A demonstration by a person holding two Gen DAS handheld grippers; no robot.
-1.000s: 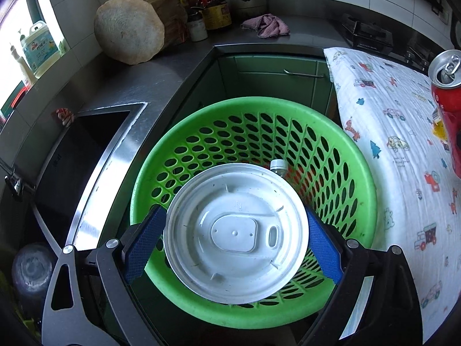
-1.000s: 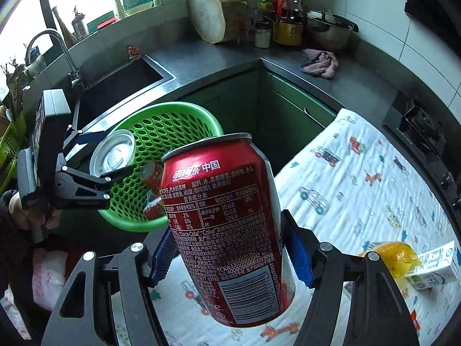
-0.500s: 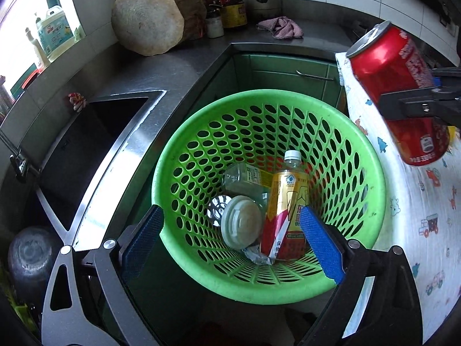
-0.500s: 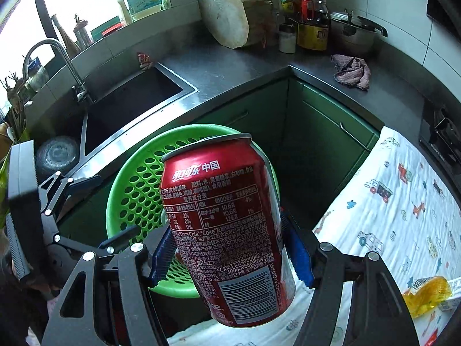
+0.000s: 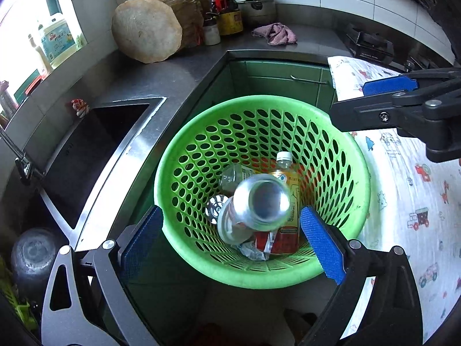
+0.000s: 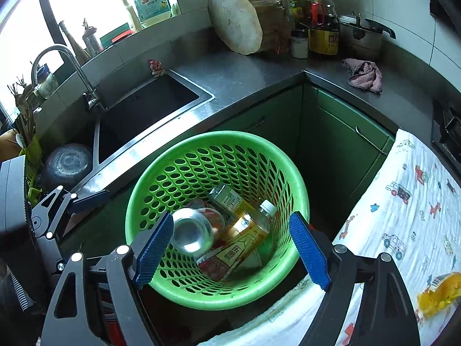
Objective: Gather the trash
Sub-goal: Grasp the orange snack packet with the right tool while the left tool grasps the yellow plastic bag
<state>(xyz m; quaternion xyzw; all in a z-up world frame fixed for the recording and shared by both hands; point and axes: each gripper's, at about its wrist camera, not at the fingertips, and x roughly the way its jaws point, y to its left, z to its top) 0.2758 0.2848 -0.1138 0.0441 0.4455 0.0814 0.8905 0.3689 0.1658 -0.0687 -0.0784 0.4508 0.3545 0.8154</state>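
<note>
Left tongs (image 5: 232, 240): spread wide, nothing between the blue pads; held over the near rim of the basket, pointing down into it.
Right tongs (image 6: 232, 249): spread wide, nothing pinched; also over the basket's near rim. From the left view they show at upper right, above the cloth edge.
Can (image 6: 191, 233): inside the basket mouth, shiny end facing up, blurred; close to the right tongs' left pad (image 6: 152, 249), contact cannot be told. Between the left tongs' pads in the left view (image 5: 260, 201), not touching either.
Basket (image 5: 184, 155): green, perforated, directly ahead of both tongs, standing between counter and cloth-covered surface.
Bottle (image 6: 250, 227): yellow label, white cap, lying slanted in the basket bottom, ahead of the can.
Other trash: clear bottle (image 5: 230, 174) and crumpled wrappers under the can.
Cloth (image 6: 409, 216): white, printed with cartoon cars, right of the basket.
Yellow wrapper (image 6: 439, 292): on the cloth, far right of the right tongs.
Sink (image 6: 144, 109): left and beyond the basket.
</note>
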